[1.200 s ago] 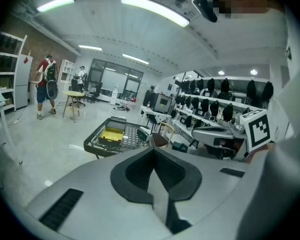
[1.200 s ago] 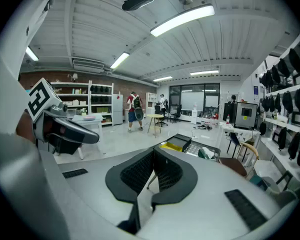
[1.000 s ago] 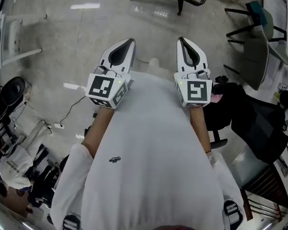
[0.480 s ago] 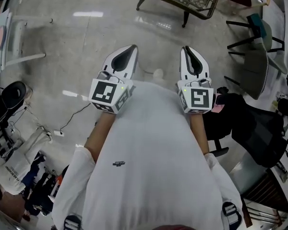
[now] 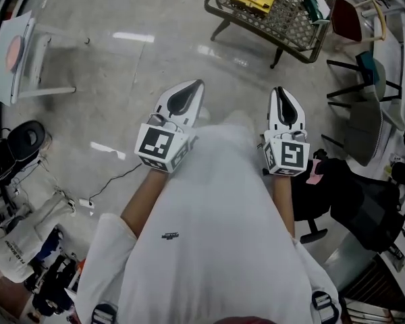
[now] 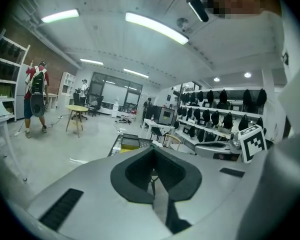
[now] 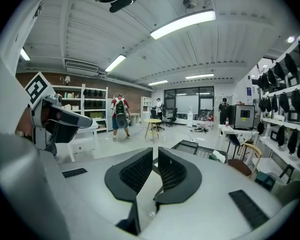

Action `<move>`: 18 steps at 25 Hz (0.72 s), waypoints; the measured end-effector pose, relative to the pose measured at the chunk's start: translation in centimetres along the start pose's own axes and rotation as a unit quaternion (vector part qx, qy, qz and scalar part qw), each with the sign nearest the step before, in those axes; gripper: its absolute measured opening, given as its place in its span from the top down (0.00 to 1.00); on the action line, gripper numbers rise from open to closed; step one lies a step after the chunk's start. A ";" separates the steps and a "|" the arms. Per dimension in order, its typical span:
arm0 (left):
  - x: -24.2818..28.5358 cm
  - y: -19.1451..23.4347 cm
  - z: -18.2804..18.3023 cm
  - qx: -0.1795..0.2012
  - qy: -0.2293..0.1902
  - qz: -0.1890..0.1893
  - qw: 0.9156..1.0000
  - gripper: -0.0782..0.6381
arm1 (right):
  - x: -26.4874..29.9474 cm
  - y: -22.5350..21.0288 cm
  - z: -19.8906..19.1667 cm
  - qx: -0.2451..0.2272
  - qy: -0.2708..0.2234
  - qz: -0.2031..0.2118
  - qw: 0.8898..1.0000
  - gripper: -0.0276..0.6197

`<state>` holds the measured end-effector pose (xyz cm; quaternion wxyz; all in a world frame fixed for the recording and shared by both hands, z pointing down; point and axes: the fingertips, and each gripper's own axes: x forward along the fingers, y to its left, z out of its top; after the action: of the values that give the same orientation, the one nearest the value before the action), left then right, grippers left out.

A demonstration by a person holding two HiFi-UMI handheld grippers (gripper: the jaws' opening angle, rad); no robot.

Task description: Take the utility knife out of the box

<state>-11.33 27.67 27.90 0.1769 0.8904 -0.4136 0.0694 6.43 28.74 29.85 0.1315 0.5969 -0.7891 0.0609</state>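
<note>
Pointing toward the wire table (image 5: 291,11) at one o'clock, the left gripper (image 5: 196,85) and right gripper (image 5: 281,92) both have jaws pressed together, empty.

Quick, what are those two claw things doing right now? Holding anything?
Left gripper: closed, holding nothing.
Right gripper: closed, holding nothing.
</note>
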 end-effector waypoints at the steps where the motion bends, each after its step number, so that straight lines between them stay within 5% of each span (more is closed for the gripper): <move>1: 0.0 0.7 0.0 -0.002 0.000 -0.002 1.000 0.89 | 0.4 0.4 0.0 -0.001 0.002 -0.001 1.000 0.95; 18: 8.4 8.7 2.5 -0.008 0.025 0.011 1.000 0.89 | 12.5 -1.2 1.3 -0.015 0.027 0.037 0.999 0.85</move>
<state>-12.57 15.62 30.06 0.1938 0.8823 -0.4192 0.0903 4.25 16.47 32.06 0.1594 0.5637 -0.8074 0.0696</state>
